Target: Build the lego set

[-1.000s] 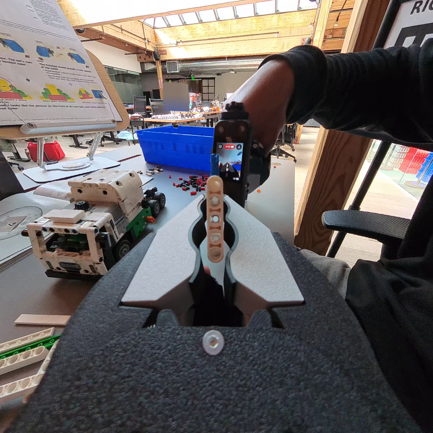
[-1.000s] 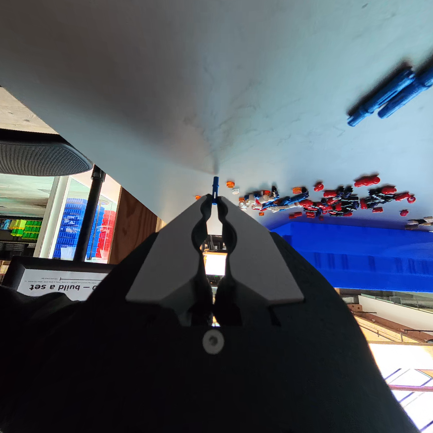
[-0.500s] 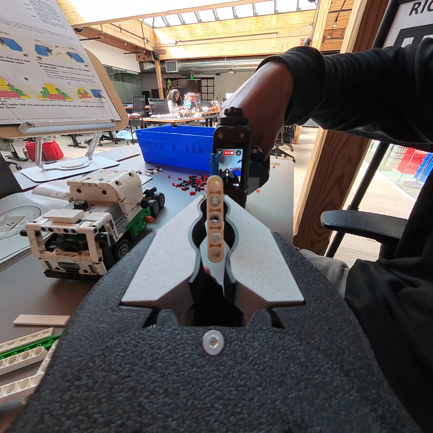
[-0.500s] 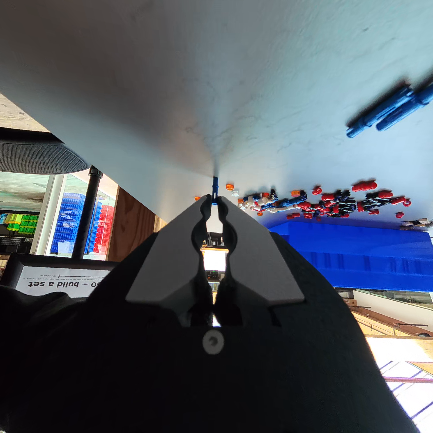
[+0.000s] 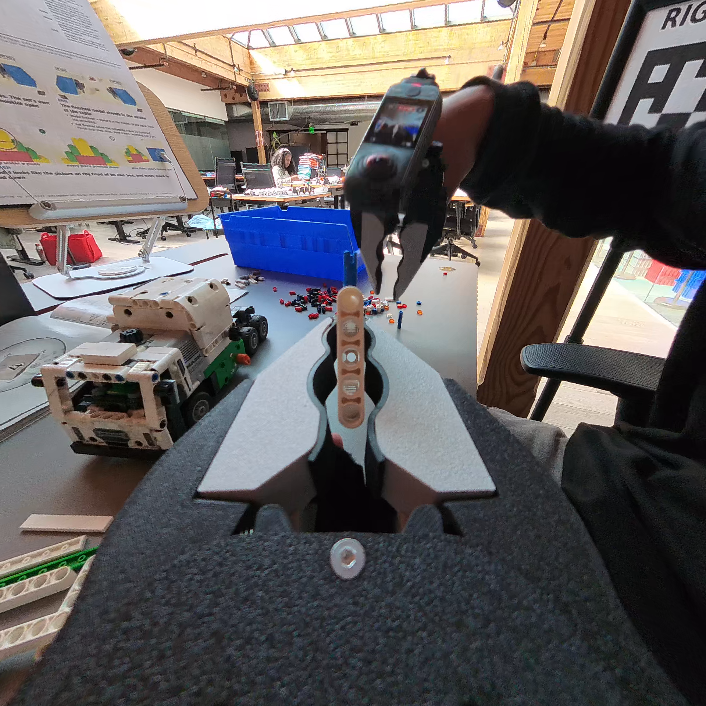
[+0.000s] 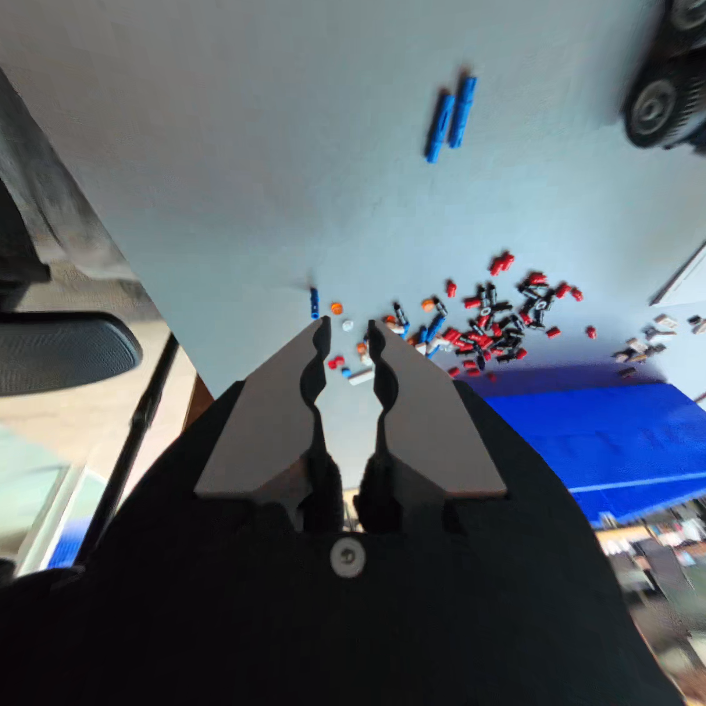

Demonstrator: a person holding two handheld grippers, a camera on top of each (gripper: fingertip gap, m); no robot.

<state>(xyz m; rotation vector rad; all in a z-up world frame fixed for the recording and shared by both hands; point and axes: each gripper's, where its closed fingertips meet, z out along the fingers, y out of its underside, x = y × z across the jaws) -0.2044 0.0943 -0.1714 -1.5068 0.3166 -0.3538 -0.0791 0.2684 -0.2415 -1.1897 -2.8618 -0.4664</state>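
My left gripper [image 5: 349,324] is shut on a tan beam with holes [image 5: 349,366], held upright above the table's near edge. A blue piece [image 5: 348,267] shows just past the beam's tip; I cannot tell whether it is joined to it. My right gripper [image 6: 348,324] is open and empty, and it hangs tips-down over the loose small pieces [image 6: 489,332]; it also shows in the left wrist view [image 5: 386,294]. A short blue pin [image 6: 314,303] rests on the table just beyond its left fingertip, seen also in the left wrist view [image 5: 399,319]. The white and green truck model [image 5: 153,355] stands at the left.
A blue bin [image 5: 290,244] stands behind the pieces. Two long blue pins [image 6: 450,118] lie apart on the grey table. An instruction sheet on a stand [image 5: 76,114] is at far left. White and green beams [image 5: 38,573] and a tan plate [image 5: 65,522] lie near left. A chair [image 5: 592,366] is at right.
My right gripper has opened, let go of the short blue pin, and lifted and tilted back from the table. The pin stays on the table. My left gripper holds still.
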